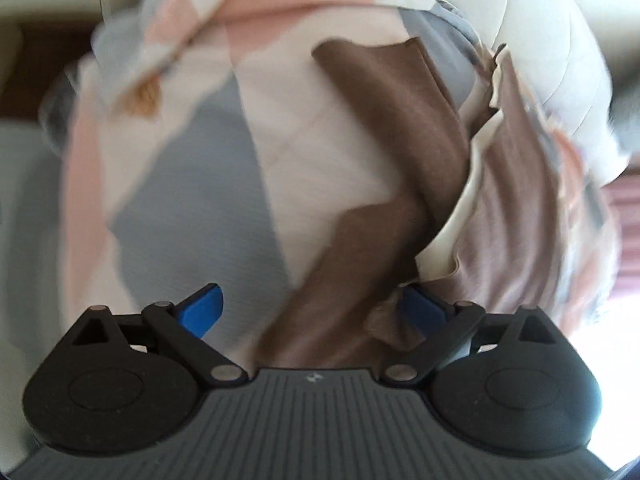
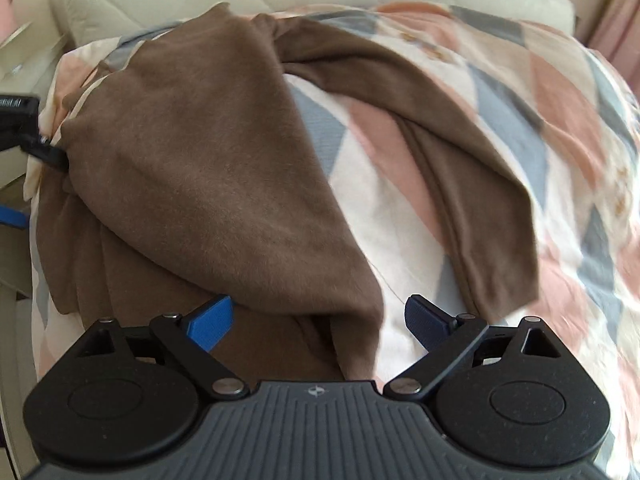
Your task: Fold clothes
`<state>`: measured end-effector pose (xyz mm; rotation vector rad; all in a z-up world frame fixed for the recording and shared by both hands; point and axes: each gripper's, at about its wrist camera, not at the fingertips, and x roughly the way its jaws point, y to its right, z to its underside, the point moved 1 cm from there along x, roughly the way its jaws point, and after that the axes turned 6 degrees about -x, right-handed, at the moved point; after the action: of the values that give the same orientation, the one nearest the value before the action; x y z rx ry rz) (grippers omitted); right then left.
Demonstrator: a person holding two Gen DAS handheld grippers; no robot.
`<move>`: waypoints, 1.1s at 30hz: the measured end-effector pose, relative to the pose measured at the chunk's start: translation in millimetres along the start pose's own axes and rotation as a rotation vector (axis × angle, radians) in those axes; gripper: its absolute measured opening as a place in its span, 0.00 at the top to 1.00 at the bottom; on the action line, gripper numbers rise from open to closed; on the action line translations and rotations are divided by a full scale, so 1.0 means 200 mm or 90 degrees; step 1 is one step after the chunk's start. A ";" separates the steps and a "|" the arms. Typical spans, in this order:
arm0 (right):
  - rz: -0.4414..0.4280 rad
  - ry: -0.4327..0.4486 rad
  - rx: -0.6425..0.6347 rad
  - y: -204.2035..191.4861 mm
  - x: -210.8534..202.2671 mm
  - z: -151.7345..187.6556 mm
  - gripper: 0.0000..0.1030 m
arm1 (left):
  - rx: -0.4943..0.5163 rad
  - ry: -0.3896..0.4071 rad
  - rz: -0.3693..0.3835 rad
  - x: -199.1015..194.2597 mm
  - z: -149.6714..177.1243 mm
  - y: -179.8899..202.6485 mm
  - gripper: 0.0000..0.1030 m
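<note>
**Garment spread on the bed, both grips yet to be taken**

Brown garment [image 2: 208, 168] lies rumpled across the patterned quilt [image 2: 520, 112] of the bed, one long part trailing off to the right. Left hand-held gripper [image 1: 312, 308] and right hand-held gripper [image 2: 320, 316] both stand wide above the cloth, nothing pinched. The step looks like picking up edges to begin folding; next, each would need to close on a hem or corner.

No readable text, label or number anywhere.
</note>
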<state>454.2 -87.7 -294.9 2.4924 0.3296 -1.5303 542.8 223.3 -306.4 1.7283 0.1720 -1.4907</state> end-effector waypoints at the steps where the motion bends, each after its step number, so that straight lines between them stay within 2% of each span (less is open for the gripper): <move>1: -0.014 0.003 -0.001 0.00 0.01 -0.01 0.08 | -0.012 -0.008 0.022 0.01 0.00 0.01 0.08; 3: -0.046 0.010 0.006 0.00 0.03 -0.03 0.08 | -0.012 -0.021 0.035 0.05 0.00 0.05 0.05; 6: -0.059 -0.004 0.019 0.00 0.09 -0.05 0.11 | 0.002 -0.025 0.013 0.11 -0.01 0.10 0.05; 7: -0.065 -0.008 0.022 0.00 0.10 -0.05 0.23 | 0.002 -0.024 0.010 0.11 -0.01 0.11 0.12; 8: -0.072 -0.012 0.024 0.01 0.10 -0.05 0.38 | 0.010 -0.019 0.013 0.10 -0.01 0.14 0.32; 9: -0.082 -0.012 0.033 0.02 0.10 -0.05 0.43 | 0.022 -0.016 0.018 0.09 0.00 0.16 0.45; 10: -0.085 -0.010 0.045 0.03 0.09 -0.04 0.56 | 0.045 -0.014 0.030 0.06 0.01 0.20 0.73; 11: -0.093 -0.004 0.062 0.05 0.06 -0.04 0.67 | 0.065 -0.012 0.039 0.03 0.03 0.23 0.92; 13: -0.111 0.009 0.095 0.09 0.00 -0.02 0.80 | 0.108 -0.007 0.052 -0.04 0.06 0.30 0.92; 14: -0.126 0.021 0.118 0.11 -0.04 0.00 0.82 | 0.137 0.001 0.049 -0.08 0.09 0.34 0.93; 15: -0.146 0.036 0.141 0.13 -0.09 0.02 0.83 | 0.164 0.009 0.050 -0.12 0.12 0.39 0.93; 20: -0.186 0.121 0.241 0.22 -0.42 0.16 0.88 | 0.301 0.028 0.113 -0.34 0.30 0.60 0.93; 24: -0.186 0.198 0.332 0.33 -0.74 0.36 0.89 | 0.442 0.025 0.171 -0.48 0.61 0.88 0.93; 26: -0.176 0.247 0.382 0.38 -0.93 0.51 0.89 | 0.510 0.015 0.196 -0.53 0.81 1.04 0.93; 29: -0.141 0.330 0.451 0.45 -1.26 0.80 0.90 | 0.601 -0.009 0.235 -0.56 1.23 1.25 0.93; 33: -0.048 0.433 0.523 0.46 -1.76 1.26 0.93 | 0.712 -0.079 0.295 -0.59 1.86 1.47 0.94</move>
<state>112.4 -277.0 -88.3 3.6460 -0.1738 -0.8625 399.8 -162.8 -43.6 2.2369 -1.2606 -1.3878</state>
